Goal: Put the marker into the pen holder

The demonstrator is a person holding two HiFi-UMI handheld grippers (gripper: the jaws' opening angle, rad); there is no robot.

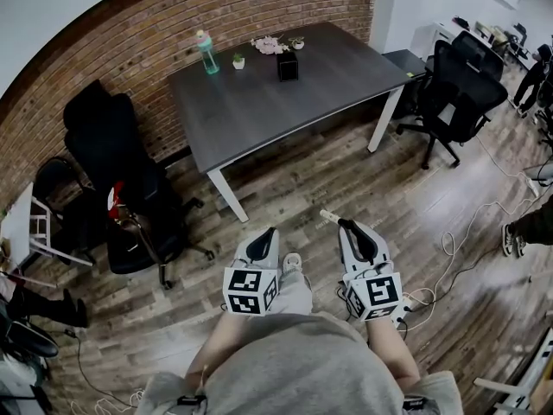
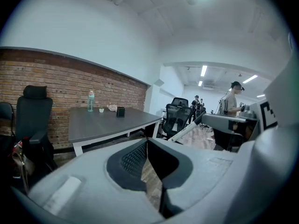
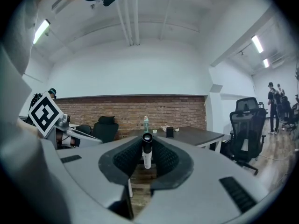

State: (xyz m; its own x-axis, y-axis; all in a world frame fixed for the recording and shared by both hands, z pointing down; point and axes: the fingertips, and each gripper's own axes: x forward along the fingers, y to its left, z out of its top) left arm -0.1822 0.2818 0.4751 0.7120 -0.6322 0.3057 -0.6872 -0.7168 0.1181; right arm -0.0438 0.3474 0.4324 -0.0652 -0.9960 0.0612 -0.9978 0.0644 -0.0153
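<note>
With the right gripper (image 1: 346, 227) clamped on the marker (image 3: 147, 150) and the left gripper (image 1: 269, 232) closed on nothing, carry it steadily to the black pen holder (image 1: 288, 65) on the far table (image 1: 285, 106), then tip it upright.

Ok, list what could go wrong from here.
The marker pokes out past the right hand-held gripper and may tilt or slip on the way. The pen holder is small, far back on the table by a bottle and plant pot; a missed aim could knock them. Cables on the floor: a trip risk.
</note>
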